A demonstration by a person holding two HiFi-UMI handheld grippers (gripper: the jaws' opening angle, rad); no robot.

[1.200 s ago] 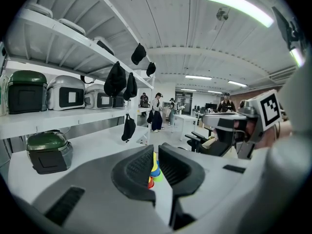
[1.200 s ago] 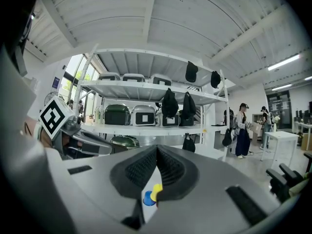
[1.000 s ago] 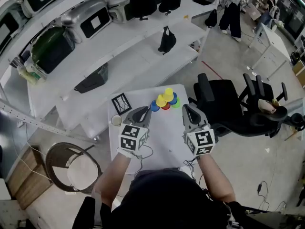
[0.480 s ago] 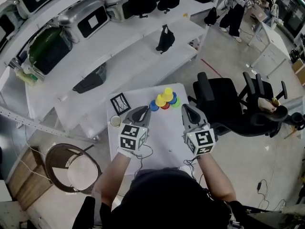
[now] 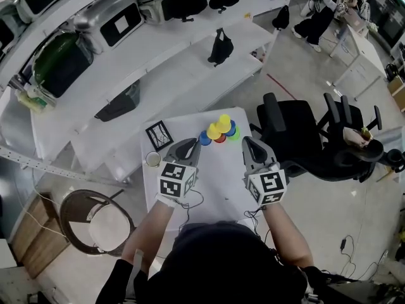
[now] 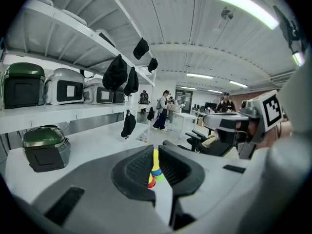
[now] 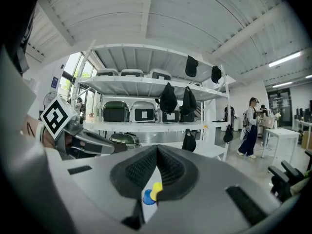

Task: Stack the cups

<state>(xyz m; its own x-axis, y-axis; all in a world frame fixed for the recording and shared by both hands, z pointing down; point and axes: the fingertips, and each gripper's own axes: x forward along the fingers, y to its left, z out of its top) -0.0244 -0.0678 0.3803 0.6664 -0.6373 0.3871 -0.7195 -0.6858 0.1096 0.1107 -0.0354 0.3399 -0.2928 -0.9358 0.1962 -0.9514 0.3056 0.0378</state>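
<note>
1. The cups stand in a tight cluster at the far end of the small white table. Yellow ones ride on top of blue, red and green ones. Some look nested, but how many I cannot tell.
2. They look like small thin plastic cups, so probably light, smooth, and easy to tip or squash. A gentle pinch on the wall near the rim, one jaw inside and one outside, should hold a cup without crushing it.
3. The left gripper hovers over the table just short of the cluster. Its jaws are pressed together with nothing between them, and its own view shows the cups only beyond the tips.
4. The right gripper is level with it on the other side, jaws likewise closed and empty, apart from the cups.
5. The cluster sits near the table's far edge, so a careless push could send cups off.
6. A black office chair crowds the right side.
7. A marker card and a small round container sit at the left, and a cable lies nearer the person.
8. The bare tabletop between the grippers is the best room for building the stack.
</note>
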